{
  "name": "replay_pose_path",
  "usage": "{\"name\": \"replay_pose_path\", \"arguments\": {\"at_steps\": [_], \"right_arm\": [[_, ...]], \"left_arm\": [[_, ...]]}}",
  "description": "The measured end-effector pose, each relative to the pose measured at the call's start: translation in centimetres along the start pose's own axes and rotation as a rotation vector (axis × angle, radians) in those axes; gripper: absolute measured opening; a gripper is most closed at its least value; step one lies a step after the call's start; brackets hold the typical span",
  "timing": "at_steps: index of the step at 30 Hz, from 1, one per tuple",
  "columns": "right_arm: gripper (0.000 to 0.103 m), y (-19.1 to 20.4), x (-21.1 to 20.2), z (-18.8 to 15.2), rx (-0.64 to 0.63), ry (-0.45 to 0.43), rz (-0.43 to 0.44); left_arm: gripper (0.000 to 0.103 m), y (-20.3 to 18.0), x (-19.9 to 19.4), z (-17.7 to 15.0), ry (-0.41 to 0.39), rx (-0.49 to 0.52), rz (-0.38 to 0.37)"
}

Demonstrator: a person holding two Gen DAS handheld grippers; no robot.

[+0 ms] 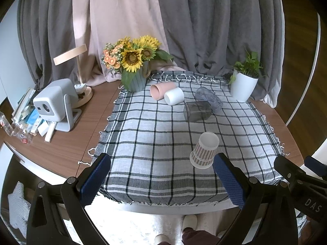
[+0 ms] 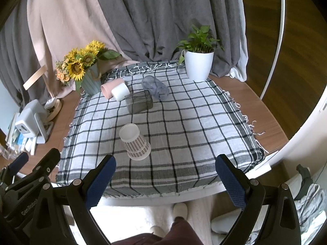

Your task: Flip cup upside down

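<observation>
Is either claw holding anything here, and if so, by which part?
Nothing is held. The left claw and right claw are both open and empty; the checked cup stands alone on the cloth.

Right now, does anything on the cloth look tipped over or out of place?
Yes. Four cups at the back lie on their sides: a pink cup, a white cup, a square grey cup and a clear cup. The checked paper cup stands mouth down nearer the front. No spill is visible.
</observation>
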State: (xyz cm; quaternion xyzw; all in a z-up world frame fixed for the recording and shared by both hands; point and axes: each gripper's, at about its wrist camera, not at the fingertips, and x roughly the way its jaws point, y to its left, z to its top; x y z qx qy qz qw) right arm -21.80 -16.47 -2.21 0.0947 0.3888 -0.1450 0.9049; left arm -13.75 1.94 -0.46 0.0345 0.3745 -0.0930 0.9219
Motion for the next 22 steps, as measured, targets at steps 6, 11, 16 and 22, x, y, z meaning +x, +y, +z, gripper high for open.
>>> {"name": "replay_pose_path", "arguments": {"at_steps": [6, 11, 16, 22], "right_arm": [[0.098, 0.20, 0.08, -0.01, 0.000, -0.002, -0.001], [0.098, 0.21, 0.12, 0.04, 0.000, -0.001, -0.002], [0.098, 0.24, 0.09, 0.08, 0.000, -0.002, -0.003], [0.098, 0.37, 0.20, 0.01, -0.001, 0.007, -0.002]], "left_arm": [[0.103, -0.03, 0.35, 0.25, -0.005, 0.000, -0.003], [0.103, 0.02, 0.34, 0.26, -0.003, 0.000, -0.003], [0.103, 0.03, 0.39, 0.29, -0.006, -0.001, -0.002], [0.103, 0.07, 0.50, 0.38, 0.000, -0.003, -0.008]]}}
